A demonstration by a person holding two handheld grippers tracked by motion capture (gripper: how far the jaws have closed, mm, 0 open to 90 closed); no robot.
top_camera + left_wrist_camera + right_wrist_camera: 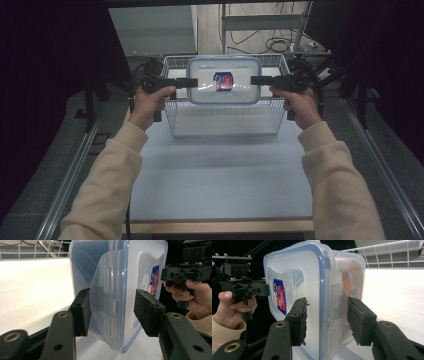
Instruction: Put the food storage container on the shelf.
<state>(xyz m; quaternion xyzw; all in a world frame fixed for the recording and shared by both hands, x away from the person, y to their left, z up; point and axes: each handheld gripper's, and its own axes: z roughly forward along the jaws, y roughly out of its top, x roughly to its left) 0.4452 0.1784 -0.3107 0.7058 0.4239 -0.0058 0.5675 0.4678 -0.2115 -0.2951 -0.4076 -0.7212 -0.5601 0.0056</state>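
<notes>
together the left claw (186, 83) and right claw (256, 80) clamp the plastic container (224, 80) — one per end — above the wire basket (171, 111).

Clear lidded container (224, 80), level, above basket (172, 107).

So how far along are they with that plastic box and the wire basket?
Done: both grippers have the clear lidded container clamped, the left gripper on one end and the right gripper on the other, and it hangs in the air. In hand: it is carried level above the wire basket. Left, probably: either lowering it into the basket or bringing it out onto the white table; the pictures do not settle which.
</notes>
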